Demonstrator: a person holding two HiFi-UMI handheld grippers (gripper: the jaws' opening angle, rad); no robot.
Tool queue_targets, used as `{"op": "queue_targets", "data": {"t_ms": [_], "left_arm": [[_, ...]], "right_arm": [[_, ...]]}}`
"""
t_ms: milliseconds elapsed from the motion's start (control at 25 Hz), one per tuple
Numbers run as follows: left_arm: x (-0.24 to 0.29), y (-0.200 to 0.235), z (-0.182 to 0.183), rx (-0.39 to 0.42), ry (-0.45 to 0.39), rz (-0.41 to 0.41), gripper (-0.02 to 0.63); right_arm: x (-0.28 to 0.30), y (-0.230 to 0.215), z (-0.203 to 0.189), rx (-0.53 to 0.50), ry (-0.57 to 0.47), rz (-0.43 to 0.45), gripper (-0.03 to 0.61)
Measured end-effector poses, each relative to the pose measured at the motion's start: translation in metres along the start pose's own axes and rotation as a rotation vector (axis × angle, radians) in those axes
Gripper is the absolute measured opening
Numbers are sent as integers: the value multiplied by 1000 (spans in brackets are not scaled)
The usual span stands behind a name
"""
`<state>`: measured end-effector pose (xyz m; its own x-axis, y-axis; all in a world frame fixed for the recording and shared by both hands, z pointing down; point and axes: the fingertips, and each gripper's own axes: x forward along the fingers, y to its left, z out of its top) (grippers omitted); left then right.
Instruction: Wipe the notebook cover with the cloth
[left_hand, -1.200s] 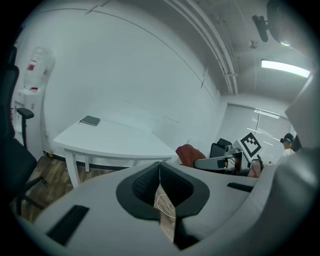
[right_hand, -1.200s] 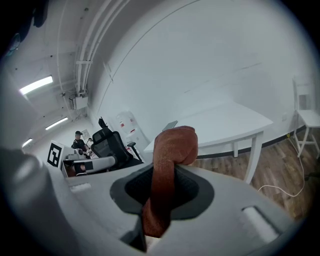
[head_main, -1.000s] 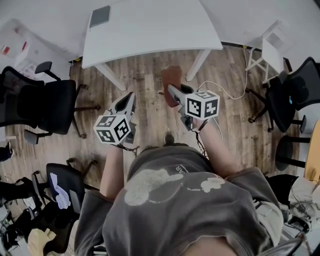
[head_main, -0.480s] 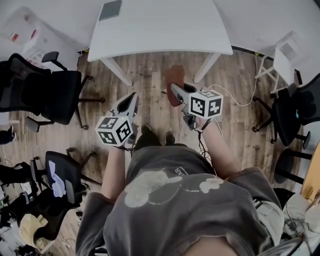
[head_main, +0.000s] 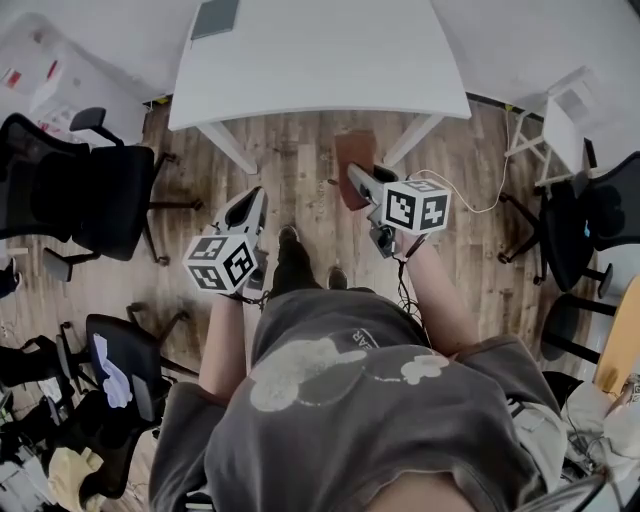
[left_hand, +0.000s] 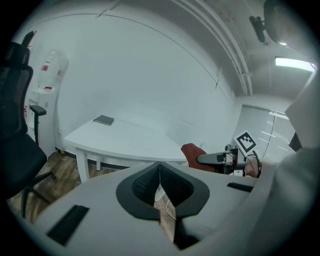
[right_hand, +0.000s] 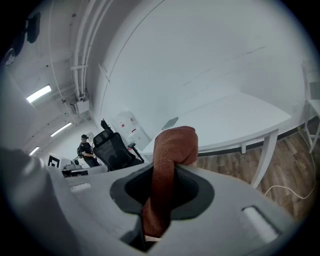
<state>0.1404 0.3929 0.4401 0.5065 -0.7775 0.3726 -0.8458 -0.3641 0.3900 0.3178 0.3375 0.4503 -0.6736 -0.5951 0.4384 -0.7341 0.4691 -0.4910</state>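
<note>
A dark grey notebook (head_main: 215, 17) lies flat at the far left corner of the white table (head_main: 330, 60); it also shows small in the left gripper view (left_hand: 104, 120) and the right gripper view (right_hand: 170, 122). My right gripper (head_main: 357, 181) is shut on a rust-brown cloth (right_hand: 167, 172), which hangs folded over its jaws and shows in the head view (head_main: 353, 160) just short of the table's front edge. My left gripper (head_main: 247, 212) is shut with nothing in it, held over the wooden floor, well short of the table.
Black office chairs (head_main: 85, 195) stand at the left, more chairs (head_main: 585, 215) at the right. A white cable (head_main: 480, 205) runs across the wooden floor by the table leg (head_main: 405, 145). A person (right_hand: 86, 147) stands far off in the right gripper view.
The person has stepped closer to the table; the table and notebook sit a little nearer in the head view. Both grippers keep their hold and spacing.
</note>
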Motion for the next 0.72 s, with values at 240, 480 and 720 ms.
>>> {"op": "queue_targets", "data": {"t_ms": [240,480,720], "left_arm": [[38,42,25,0,25,-41,-6],[80,85,58,0,44,-72,-6],[109,121,84,5,58,-99,-6]], "right_arm": [[40,-18,36,24,-19,-60,80],[81,-40,76,42,-40,-115,80],[122,-49,100,66,-58,-153,80]]}}
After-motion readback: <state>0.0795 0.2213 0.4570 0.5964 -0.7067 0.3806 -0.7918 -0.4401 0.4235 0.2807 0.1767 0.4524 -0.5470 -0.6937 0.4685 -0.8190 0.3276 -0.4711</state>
